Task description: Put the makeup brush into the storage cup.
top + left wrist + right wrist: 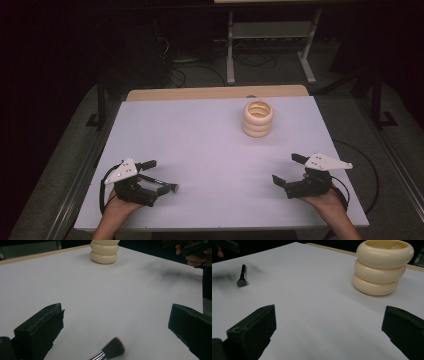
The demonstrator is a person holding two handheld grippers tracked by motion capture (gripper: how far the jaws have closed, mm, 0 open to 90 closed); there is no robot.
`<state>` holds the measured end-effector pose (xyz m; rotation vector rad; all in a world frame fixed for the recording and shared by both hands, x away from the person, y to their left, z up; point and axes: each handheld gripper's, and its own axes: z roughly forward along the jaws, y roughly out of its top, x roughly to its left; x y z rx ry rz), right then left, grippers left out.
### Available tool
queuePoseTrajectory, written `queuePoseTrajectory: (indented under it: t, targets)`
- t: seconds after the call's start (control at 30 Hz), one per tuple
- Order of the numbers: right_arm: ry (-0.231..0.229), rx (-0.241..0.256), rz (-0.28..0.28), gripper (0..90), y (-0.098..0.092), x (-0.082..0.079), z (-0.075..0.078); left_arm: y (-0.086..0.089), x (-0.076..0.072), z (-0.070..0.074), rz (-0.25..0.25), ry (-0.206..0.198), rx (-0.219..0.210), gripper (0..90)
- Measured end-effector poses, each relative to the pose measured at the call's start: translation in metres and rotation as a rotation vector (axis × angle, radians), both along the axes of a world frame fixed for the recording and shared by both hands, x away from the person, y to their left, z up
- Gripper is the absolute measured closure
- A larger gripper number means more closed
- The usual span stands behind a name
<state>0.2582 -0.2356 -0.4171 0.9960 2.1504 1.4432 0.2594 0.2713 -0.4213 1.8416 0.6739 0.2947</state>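
Nearest you, your left tool sits low over the near left part of the white desk, jaws spread wide, nothing between them. Your left hand grips it from behind, forearm coming in from the bottom edge.

In the left gripper view a small brush with a dark bristle head and a shiny metal ferrule lies on the desk between the two black jaws, bristles pointing away from the camera, touching neither jaw. In the high view the same brush lies just beside the left tool, its dark handle running along the desk. In the right gripper view it shows far off to the left, blurred.

Your right tool is at the near right part of the desk, jaws also spread wide and empty, with your right hand behind it. Bare white surface lies between its jaws in the right gripper view.

Farther out, right of centre toward the far edge, stands a cream-coloured holder shaped like three stacked rings, upright, open at the top, well apart from both tools. What is inside cannot be told.

Beyond the desk's wooden far edge: grey floor, tangled cables, and a pale metal stand.
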Motion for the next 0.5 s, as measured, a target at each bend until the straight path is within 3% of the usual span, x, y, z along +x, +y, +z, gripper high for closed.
queuePoseTrajectory:
  t: [0.5]
  targets:
    - [-0.005, 0.015, 0.000, 0.0, -0.0014, -0.0017, 0.0023, -0.0011, 0.0016, 0.0026, 0.001, -0.004, -0.005, 0.0]
